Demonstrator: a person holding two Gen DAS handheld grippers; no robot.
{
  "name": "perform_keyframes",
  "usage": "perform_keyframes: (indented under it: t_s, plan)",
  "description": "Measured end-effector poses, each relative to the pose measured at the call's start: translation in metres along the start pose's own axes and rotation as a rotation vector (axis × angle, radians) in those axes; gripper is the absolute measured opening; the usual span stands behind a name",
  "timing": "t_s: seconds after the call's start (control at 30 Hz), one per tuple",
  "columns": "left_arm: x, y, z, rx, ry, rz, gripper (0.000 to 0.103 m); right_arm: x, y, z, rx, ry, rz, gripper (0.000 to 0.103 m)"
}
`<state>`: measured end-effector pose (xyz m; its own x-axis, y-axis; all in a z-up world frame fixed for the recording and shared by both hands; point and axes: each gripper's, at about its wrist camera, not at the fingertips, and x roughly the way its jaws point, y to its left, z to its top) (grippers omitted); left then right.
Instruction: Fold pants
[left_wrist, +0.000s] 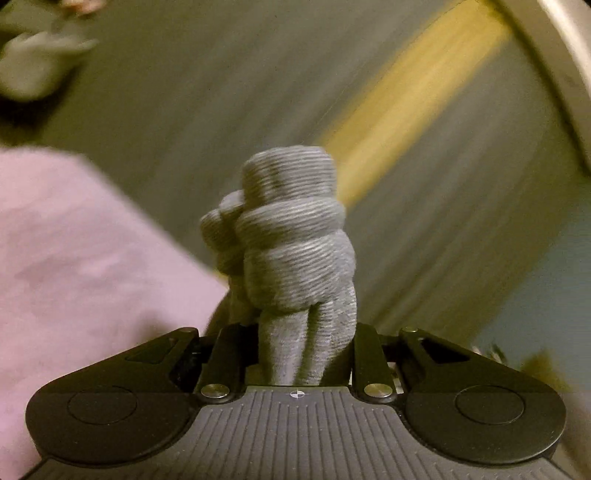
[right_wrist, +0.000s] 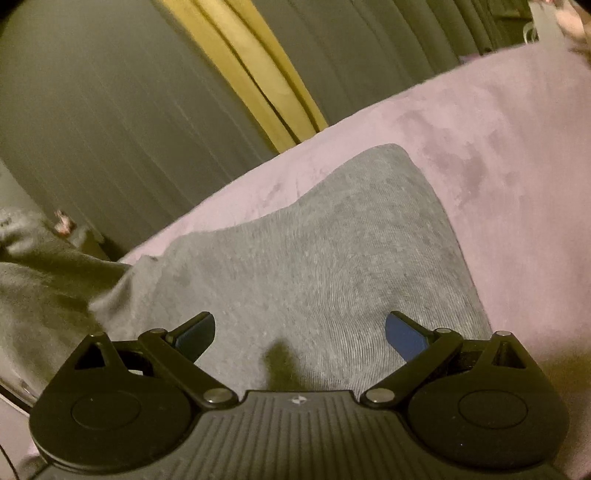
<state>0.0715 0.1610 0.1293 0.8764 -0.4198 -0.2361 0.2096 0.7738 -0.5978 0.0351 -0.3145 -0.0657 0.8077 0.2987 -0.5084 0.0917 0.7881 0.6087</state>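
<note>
The grey knit pants (right_wrist: 314, 258) lie on a pink cover (right_wrist: 498, 147), with one end spread flat in the right wrist view. My right gripper (right_wrist: 300, 334) is open and empty, its blue-padded fingers (right_wrist: 404, 336) just above the flat grey fabric. My left gripper (left_wrist: 299, 354) is shut on a bunched wad of the grey pants (left_wrist: 291, 236), which stands up between the jaws and is lifted off the cover. The left wrist view is motion-blurred.
The pink cover (left_wrist: 74, 258) lies at the left in the left wrist view. Grey curtains (right_wrist: 92, 129) with a yellow panel (right_wrist: 255, 74) hang behind. More grey cloth (right_wrist: 44, 280) lies at the left edge of the right wrist view.
</note>
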Motion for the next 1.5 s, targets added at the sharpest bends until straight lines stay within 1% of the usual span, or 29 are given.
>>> perform_keyframes:
  t_s: [0.1, 0.13, 0.2, 0.27, 0.33, 0.4, 0.43, 0.47, 0.53, 0.57, 0.6, 0.67, 0.7, 0.77, 0.8, 0.87, 0.97, 1.0, 1.03, 1.07, 1.13, 1.17, 1.23, 1.3, 1.33, 1.37, 1.4, 1.43, 1.5]
  plan:
    - [0.019, -0.064, -0.031, 0.193, 0.058, -0.072, 0.027, -0.006, -0.014, 0.003, 0.095, -0.007, 0.053, 0.099]
    - [0.027, -0.083, -0.046, 0.256, 0.090, -0.097, 0.031, -0.008, -0.018, 0.004, 0.126, -0.011, 0.068, 0.099]
    - [0.051, -0.116, -0.087, 0.342, 0.190, -0.140, 0.035, -0.012, -0.024, 0.005, 0.170, -0.020, 0.084, 0.099]
    - [0.075, -0.134, -0.127, 0.400, 0.285, -0.121, 0.043, -0.017, -0.029, 0.005, 0.207, -0.029, 0.092, 0.099]
    - [0.105, -0.141, -0.179, 0.443, 0.434, -0.061, 0.062, -0.022, -0.036, 0.007, 0.251, -0.043, 0.099, 0.099]
    - [0.126, -0.139, -0.219, 0.465, 0.595, 0.002, 0.065, -0.028, -0.043, 0.007, 0.291, -0.056, 0.100, 0.099]
    - [0.130, -0.135, -0.234, 0.459, 0.655, 0.041, 0.066, -0.030, -0.046, 0.008, 0.309, -0.048, 0.066, 0.099]
    - [0.131, -0.131, -0.242, 0.439, 0.682, 0.058, 0.068, -0.032, -0.050, 0.007, 0.321, -0.049, 0.097, 0.099]
    - [0.123, -0.130, -0.241, 0.448, 0.692, 0.046, 0.080, -0.040, -0.056, 0.008, 0.368, -0.070, 0.120, 0.099]
    - [0.116, -0.132, -0.237, 0.462, 0.702, 0.021, 0.083, -0.042, -0.058, 0.009, 0.386, -0.083, 0.123, 0.099]
    - [0.108, -0.130, -0.229, 0.471, 0.702, 0.003, 0.085, -0.044, -0.062, 0.009, 0.412, -0.090, 0.133, 0.099]
    - [0.091, -0.123, -0.209, 0.461, 0.691, -0.016, 0.086, -0.046, -0.065, 0.009, 0.454, -0.093, 0.174, 0.099]
    - [0.079, -0.118, -0.203, 0.439, 0.676, -0.026, 0.088, -0.047, -0.065, 0.011, 0.466, -0.097, 0.194, 0.099]
    - [0.060, -0.095, -0.168, 0.364, 0.606, -0.024, 0.094, -0.055, -0.058, 0.012, 0.445, -0.121, 0.228, 0.099]
    - [0.051, -0.079, -0.153, 0.312, 0.559, 0.007, 0.094, -0.057, -0.054, 0.012, 0.430, -0.122, 0.235, 0.099]
    - [0.041, -0.044, -0.127, 0.195, 0.483, 0.098, 0.094, -0.055, -0.050, 0.009, 0.435, -0.079, 0.233, 0.099]
    - [0.038, 0.016, -0.100, -0.049, 0.369, 0.313, 0.094, -0.036, -0.049, 0.001, 0.508, 0.040, 0.200, 0.099]
    - [0.033, 0.037, -0.095, -0.137, 0.336, 0.370, 0.094, -0.034, -0.045, 0.001, 0.501, 0.053, 0.178, 0.099]
    - [0.029, 0.054, -0.095, -0.200, 0.311, 0.399, 0.094, -0.034, -0.040, 0.002, 0.473, 0.050, 0.166, 0.099]
    - [0.025, 0.074, -0.096, -0.290, 0.287, 0.422, 0.094, -0.034, -0.034, 0.005, 0.458, 0.046, 0.174, 0.099]
    - [0.024, 0.098, -0.099, -0.449, 0.281, 0.427, 0.094, -0.032, -0.028, 0.008, 0.478, 0.040, 0.194, 0.099]
    - [0.019, 0.109, -0.097, -0.493, 0.271, 0.425, 0.094, -0.026, -0.027, 0.009, 0.482, 0.045, 0.170, 0.099]
    - [0.022, 0.120, -0.094, -0.510, 0.261, 0.457, 0.094, -0.015, -0.020, 0.011, 0.460, 0.070, 0.100, 0.099]
    - [0.031, 0.122, -0.098, -0.512, 0.285, 0.470, 0.094, -0.003, -0.010, 0.012, 0.394, 0.087, 0.031, 0.097]
    - [0.035, 0.125, -0.098, -0.533, 0.307, 0.461, 0.094, 0.001, -0.001, 0.012, 0.344, 0.084, -0.006, 0.084]
    - [0.036, 0.128, -0.100, -0.557, 0.323, 0.446, 0.094, 0.004, 0.008, 0.013, 0.290, 0.073, -0.045, 0.066]
    - [0.037, 0.128, -0.104, -0.576, 0.333, 0.437, 0.094, 0.009, 0.013, 0.013, 0.266, 0.079, -0.063, 0.054]
    - [0.039, 0.130, -0.106, -0.590, 0.337, 0.438, 0.094, 0.010, 0.016, 0.012, 0.274, 0.075, -0.077, 0.053]
    - [0.035, 0.135, -0.111, -0.610, 0.332, 0.437, 0.094, 0.009, 0.020, 0.018, 0.291, 0.051, -0.057, 0.049]
